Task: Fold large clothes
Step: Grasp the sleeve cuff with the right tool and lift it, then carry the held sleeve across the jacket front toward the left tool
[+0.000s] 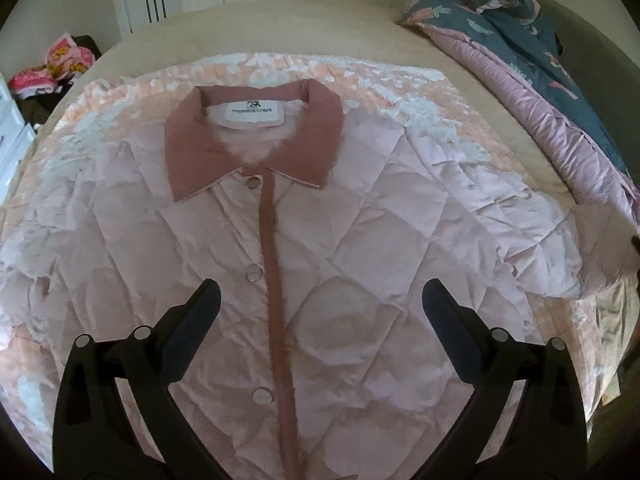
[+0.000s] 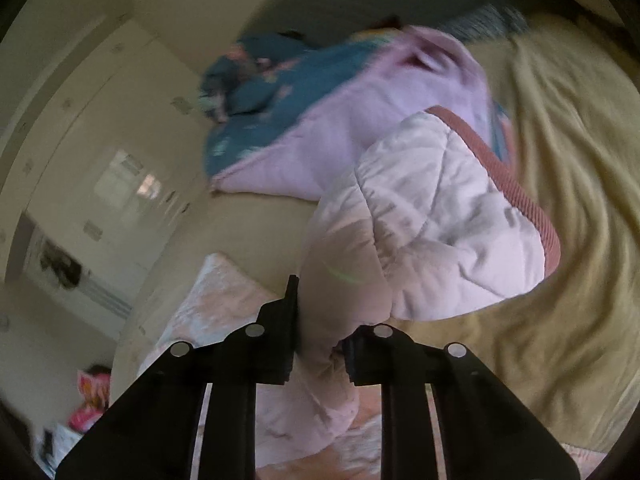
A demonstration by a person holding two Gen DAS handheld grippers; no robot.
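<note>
The quilted jacket [image 1: 320, 248] lies buttoned on the bed, spread ahead of the wide-open, empty left gripper [image 1: 320, 300]. The right gripper [image 2: 320, 344] pinches its sleeve [image 2: 420, 220], lifted. Puffy, light, slippery-looking fabric; cuffs and hem probably give the best hold.

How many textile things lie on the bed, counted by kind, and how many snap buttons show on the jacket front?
Quilted pink jacket: 1
Peach patterned blanket under it: 1
Blue floral comforter: 1
Snap buttons on the jacket: 3
Total: 3 textiles, 3 buttons
</note>
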